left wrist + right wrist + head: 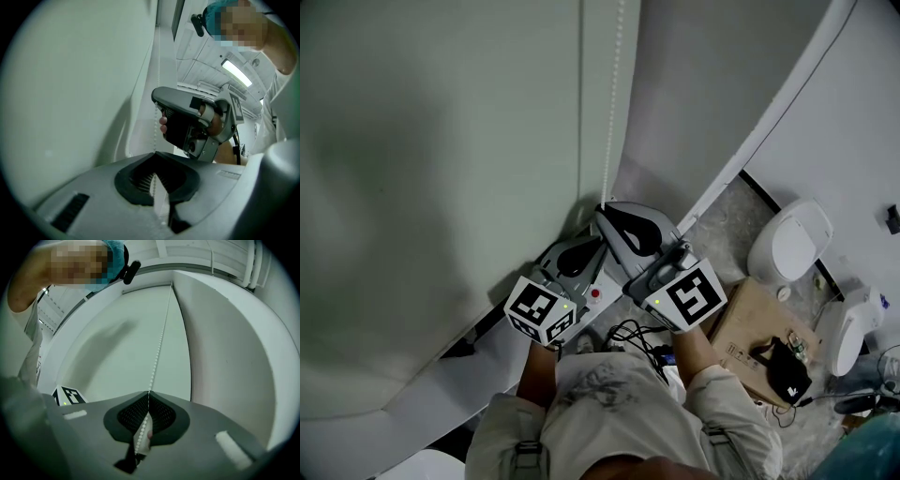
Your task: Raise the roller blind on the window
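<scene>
Where the bead chain (pixel 613 94) is hanging: just beside the roller blind (pixel 441 169).
Right gripper (pixel 149 393): is clenching the chain.
Left gripper (pixel 154 154): is pinching it lower down.
Cardboard box (pixel 745 314): is showing only in head view, black item (pixel 783 367) lying on it.

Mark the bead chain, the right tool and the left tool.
bead chain (pixel 614 94): head view, beads above both tools.
right tool (pixel 149 393): right gripper view, between its fingertips.
left tool (pixel 154 153): left gripper view, between its fingertips.

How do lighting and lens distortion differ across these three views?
Head view: even soft light, broad dim shadow on the roller blind. Left gripper view: fisheye, dark corners, ceiling light glaring. Right gripper view: same fisheye, bead chain sharp, soft shadow on blind.
</scene>
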Motion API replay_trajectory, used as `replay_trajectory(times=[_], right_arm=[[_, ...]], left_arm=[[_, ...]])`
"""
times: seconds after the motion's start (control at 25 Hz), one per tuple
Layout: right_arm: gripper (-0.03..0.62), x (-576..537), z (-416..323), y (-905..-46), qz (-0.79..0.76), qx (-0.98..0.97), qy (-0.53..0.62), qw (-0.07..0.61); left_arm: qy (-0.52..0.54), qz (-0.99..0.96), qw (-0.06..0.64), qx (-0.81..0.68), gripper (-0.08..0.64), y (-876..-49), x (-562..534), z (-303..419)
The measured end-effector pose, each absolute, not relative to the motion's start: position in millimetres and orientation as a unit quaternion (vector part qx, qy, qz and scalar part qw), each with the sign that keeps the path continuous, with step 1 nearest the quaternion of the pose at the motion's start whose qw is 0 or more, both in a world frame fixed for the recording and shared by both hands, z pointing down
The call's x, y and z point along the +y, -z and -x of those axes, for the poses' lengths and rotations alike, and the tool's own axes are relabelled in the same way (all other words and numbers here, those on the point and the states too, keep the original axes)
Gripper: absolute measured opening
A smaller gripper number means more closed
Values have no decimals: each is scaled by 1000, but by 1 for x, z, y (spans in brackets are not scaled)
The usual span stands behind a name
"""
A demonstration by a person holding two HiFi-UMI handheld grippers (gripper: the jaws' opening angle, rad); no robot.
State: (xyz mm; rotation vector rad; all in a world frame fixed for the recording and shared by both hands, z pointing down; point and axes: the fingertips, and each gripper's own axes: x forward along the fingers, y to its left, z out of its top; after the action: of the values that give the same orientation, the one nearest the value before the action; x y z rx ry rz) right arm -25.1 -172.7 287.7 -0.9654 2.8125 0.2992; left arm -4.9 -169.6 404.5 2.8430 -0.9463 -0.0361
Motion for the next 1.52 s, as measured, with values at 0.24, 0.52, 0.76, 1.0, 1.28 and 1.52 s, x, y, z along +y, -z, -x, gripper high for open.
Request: replay_trajectory(times=[0.24,0.52,0.76,1.0,1.28,1.52], right_arm=[[12,-173,20,-315,327,941,-75,53],[12,-159,24,-352,324,944,-57,36],[12,-159,22,-369,322,945,-39,27],[12,-150,23,-382,317,948,-33,24],[11,-149,20,-403,324,946,-11,11],[11,-148,18,-401,333,943,-14,9]], left_arm=[[-11,-945,93,-313,11,-425,-169,4],[-26,-942,114,-314,11,-463,-155,9],[-36,-939,132,-315,11,-480,-154,8],[-47,-937,140,-317,11,-496,-147,8],[-53,-934,153,-317,12,-514,-144,9],[-54,-937,118,-324,18,-490,-138,12]])
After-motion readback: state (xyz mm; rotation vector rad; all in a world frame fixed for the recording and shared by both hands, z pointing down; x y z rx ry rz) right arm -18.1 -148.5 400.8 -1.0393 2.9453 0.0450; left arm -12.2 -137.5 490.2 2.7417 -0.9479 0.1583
